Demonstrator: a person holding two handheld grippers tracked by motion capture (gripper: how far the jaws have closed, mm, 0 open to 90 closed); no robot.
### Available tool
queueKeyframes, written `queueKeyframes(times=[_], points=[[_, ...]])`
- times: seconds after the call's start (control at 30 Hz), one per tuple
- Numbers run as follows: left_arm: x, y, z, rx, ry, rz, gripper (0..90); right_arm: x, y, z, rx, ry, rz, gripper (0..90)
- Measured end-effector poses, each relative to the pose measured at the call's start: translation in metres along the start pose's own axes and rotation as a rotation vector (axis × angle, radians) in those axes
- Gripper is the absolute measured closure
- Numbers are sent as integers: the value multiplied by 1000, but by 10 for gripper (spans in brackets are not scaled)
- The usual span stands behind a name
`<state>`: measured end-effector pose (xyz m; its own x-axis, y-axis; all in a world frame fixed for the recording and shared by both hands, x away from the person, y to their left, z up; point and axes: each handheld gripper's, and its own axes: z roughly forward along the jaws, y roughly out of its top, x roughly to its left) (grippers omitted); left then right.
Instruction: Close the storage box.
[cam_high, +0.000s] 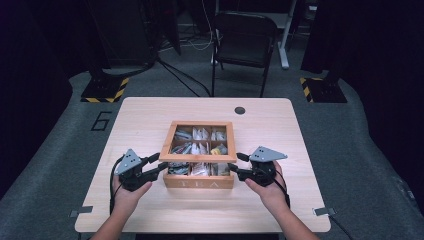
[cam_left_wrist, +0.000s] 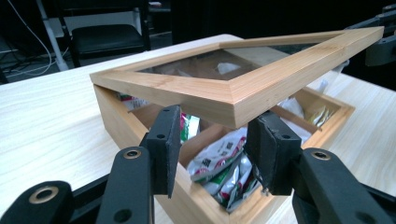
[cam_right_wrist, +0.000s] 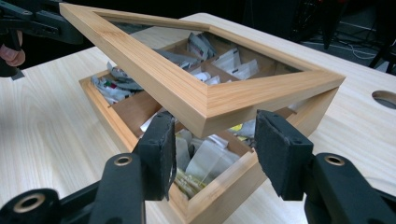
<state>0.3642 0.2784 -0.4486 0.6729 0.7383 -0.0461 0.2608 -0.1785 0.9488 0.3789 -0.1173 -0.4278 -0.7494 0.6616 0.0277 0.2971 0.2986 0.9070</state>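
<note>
Tea box (cam_high: 200, 181) sits pretty much in the middle of the light wooden surface (cam_high: 150, 112), a bit toward the near edge, with "TEA" lettered on the front wall facing the person. Its lid (cam_left_wrist: 224, 88), a wood frame with a clear pane, is propped up at an angle over the front part of the box, hinged along the far side as far as I can see. Left gripper (cam_left_wrist: 212, 140) is at the lid's front left corner and right gripper (cam_right_wrist: 212, 144) is at the front right corner, each held in a hand coming in from the near edge. Both sets of fingers are spread apart with the lid corner sitting just above and between them; they aren't squeezing it, and I can't tell if the lid edge actually rests on them. Inside, the compartments are stuffed with tea bags (cam_right_wrist: 205, 161) in little packets, mostly white, some with green or yellow.
</note>
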Motion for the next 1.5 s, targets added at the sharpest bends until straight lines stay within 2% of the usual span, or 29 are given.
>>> queueKeyframes(times=[0.23, 0.4, 0.67, 0.77, 0.83, 0.87, 0.97, 1.1, 1.5], points=[[-3, -8, -2, 28, -11, 3, 552, 1, -9, 3, 24, 10, -6, 484], [-5, -11, -3, 35, -9, 9, 550, 2, -14, 4, 32, 12, 6, 483], [-9, -17, -6, 40, -13, 16, 548, 4, -18, 6, 53, 20, -6, 482], [-9, -17, -10, 36, -29, 1, 541, 6, -20, 5, 76, 16, -14, 484], [-9, -17, -11, 23, -22, -13, 539, 7, -23, 6, 100, 15, -33, 483], [-9, -17, -11, 31, -15, -19, 539, 8, -24, 6, 101, 25, -25, 483], [-8, -17, -11, 38, -14, -21, 538, 5, -22, 2, 54, 25, 1, 507], [-8, -16, -10, 27, -14, -27, 535, -2, -21, -1, 35, 22, 48, 489], [3, -14, -4, 32, 14, -52, 500, -3, -24, -3, 35, 8, 45, 415]])
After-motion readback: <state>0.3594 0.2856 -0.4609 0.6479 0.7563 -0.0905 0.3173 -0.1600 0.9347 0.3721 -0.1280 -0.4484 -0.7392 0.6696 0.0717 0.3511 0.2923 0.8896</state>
